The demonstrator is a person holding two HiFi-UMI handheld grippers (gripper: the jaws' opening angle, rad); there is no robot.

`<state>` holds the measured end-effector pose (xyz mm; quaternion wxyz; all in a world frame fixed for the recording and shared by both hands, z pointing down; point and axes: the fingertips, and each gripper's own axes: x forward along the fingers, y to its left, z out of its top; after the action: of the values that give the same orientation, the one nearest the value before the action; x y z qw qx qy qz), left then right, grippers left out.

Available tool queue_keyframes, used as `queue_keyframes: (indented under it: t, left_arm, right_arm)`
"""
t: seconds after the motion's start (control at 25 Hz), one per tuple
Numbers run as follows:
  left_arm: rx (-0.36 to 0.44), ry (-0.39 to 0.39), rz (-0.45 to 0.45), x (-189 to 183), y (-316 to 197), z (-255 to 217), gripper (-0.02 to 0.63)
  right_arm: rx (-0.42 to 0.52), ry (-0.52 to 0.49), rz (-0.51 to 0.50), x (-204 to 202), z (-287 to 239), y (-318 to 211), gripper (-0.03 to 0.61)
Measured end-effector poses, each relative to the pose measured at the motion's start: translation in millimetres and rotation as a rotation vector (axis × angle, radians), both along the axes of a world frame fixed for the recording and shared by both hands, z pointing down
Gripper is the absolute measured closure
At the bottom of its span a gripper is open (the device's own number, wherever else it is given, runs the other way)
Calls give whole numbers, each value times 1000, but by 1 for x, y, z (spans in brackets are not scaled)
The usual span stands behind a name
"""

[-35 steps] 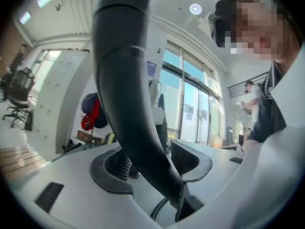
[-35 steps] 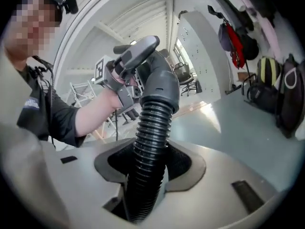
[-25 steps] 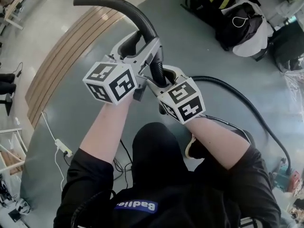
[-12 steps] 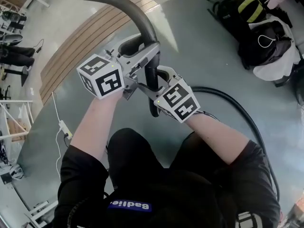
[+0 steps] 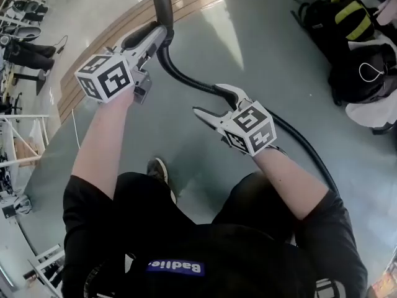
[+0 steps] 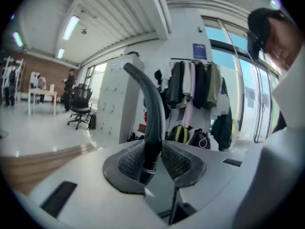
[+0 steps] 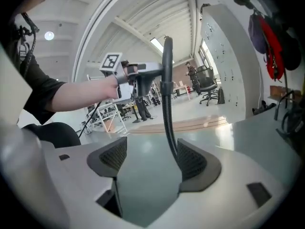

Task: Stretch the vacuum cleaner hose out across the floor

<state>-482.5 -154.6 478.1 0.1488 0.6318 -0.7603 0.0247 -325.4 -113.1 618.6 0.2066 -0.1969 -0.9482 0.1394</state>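
Bright ceiling strip lights (image 6: 71,27) glare off the grey floor (image 5: 226,39); gripper views curve and darken at edges

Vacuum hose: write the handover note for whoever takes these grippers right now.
Left gripper: jaws have just been closing, now shut on the hose by its rigid curved end.
Right gripper: jaws have just been opening, now open; hose runs loose between them.
Hose curves between the grippers, then trails over the floor.
Done: left grip. Left: pull it out straight across the floor.
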Motion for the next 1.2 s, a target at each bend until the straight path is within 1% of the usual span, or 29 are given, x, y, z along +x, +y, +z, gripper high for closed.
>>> queue_keyframes:
  t: [0.12, 0.24, 0.28, 0.32, 0.4, 0.48, 0.6, 0.72, 0.8, 0.92, 1.08, 1.16, 1.2]
  left_arm:
    - [30, 130, -130, -82, 30, 68, 518]
    - [80, 235, -245, -147, 58, 120, 538]
    - [94, 261, -278, -167, 66, 133, 561]
    - [103, 280, -304, -186, 74, 146, 612]
    - [82, 290, -318, -217, 86, 172, 612]
    - [24, 276, -308, -241, 95, 200, 612]
    - [-15, 283, -304, -271, 108, 234, 612]
    - [-23, 314, -298, -291, 121, 264, 612]
    - [-43, 340, -300, -297, 138, 288, 612]
    - [-78, 387, -337, -298, 175, 325, 612]
    - [-113, 450, -390, -289, 215, 359, 612]
    - [-121, 490, -374, -274, 223, 368, 612]
    - [-121, 523, -341, -260, 225, 371, 612]
  right_arm:
    - [25, 58, 24, -5, 30, -4, 267]
    - [65, 132, 85, 7, 50, -18, 267]
    - [87, 156, 114, 12, 53, -23, 267]
    - [111, 180, 145, 16, 55, -29, 267]
    - [150, 224, 208, 21, 60, -39, 267]
    - [179, 265, 256, 23, 66, -42, 267]
    - [221, 321, 289, 21, 76, -39, 267]
    - [233, 361, 318, 10, 84, -35, 267]
    - [205, 367, 334, -7, 88, -27, 267]
    - [168, 351, 319, -44, 90, -7, 267]
    - [140, 317, 266, -83, 89, 15, 267]
    - [136, 309, 235, -91, 90, 17, 267]
    - [132, 312, 218, -91, 93, 18, 267]
